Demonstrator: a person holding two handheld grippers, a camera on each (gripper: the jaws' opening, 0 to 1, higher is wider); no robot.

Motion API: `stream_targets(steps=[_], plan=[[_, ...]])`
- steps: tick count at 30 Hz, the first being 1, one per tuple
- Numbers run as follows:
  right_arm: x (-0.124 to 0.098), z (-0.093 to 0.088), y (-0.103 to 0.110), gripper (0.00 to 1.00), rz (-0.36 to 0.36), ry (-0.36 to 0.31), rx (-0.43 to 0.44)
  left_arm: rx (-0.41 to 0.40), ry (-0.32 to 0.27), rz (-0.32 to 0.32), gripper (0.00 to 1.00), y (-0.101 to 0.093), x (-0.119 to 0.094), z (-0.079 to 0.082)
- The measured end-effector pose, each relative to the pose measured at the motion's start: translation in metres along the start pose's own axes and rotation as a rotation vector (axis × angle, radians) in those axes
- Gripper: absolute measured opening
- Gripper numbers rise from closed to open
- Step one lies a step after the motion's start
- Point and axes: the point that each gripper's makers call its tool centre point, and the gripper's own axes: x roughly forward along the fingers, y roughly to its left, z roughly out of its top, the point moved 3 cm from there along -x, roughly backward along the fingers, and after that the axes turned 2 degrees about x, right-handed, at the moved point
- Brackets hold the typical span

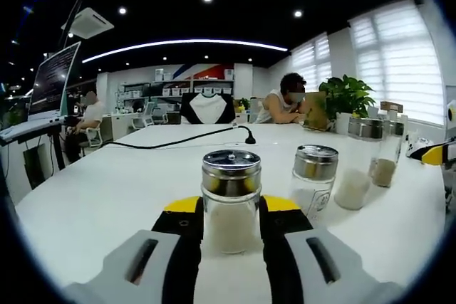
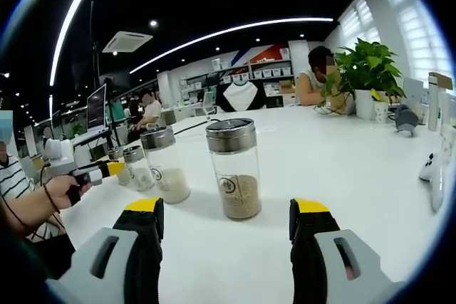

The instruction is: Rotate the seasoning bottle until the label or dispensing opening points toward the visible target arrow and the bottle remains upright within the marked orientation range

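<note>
Left claw (image 1: 229,218) grips an upright white-filled bottle (image 1: 230,201) on the bench (image 1: 107,190); right claw (image 2: 226,222) gapes wide before a brown-filled bottle (image 2: 235,169)

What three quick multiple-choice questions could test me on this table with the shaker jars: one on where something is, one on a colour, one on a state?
1. Where is the jar of white powder in the left gripper view?
A. between the left gripper's jaws
B. lying beside the plant
C. on a chair

2. What colour are the tips of the right gripper?
A. red
B. yellow
C. green

3. How does the jar of brown grains stand in the right gripper view?
A. tipped over
B. upright, lid on
C. upright, lid off

Answers: 1 A, the jaws flank it closely on both sides. 2 B, yellow patches cap both black jaws. 3 B, it stands upright on the white table with its metal lid in place, ahead of the open jaws.
</note>
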Motion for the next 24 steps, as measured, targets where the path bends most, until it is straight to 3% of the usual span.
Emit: stream_targets(steps=[24], plan=[[0.002, -0.0001, 0.0011, 0.72, 0.01, 0.006, -0.01, 0.027, -0.02, -0.136, 0.32, 0.0015, -0.001, 0.0001]])
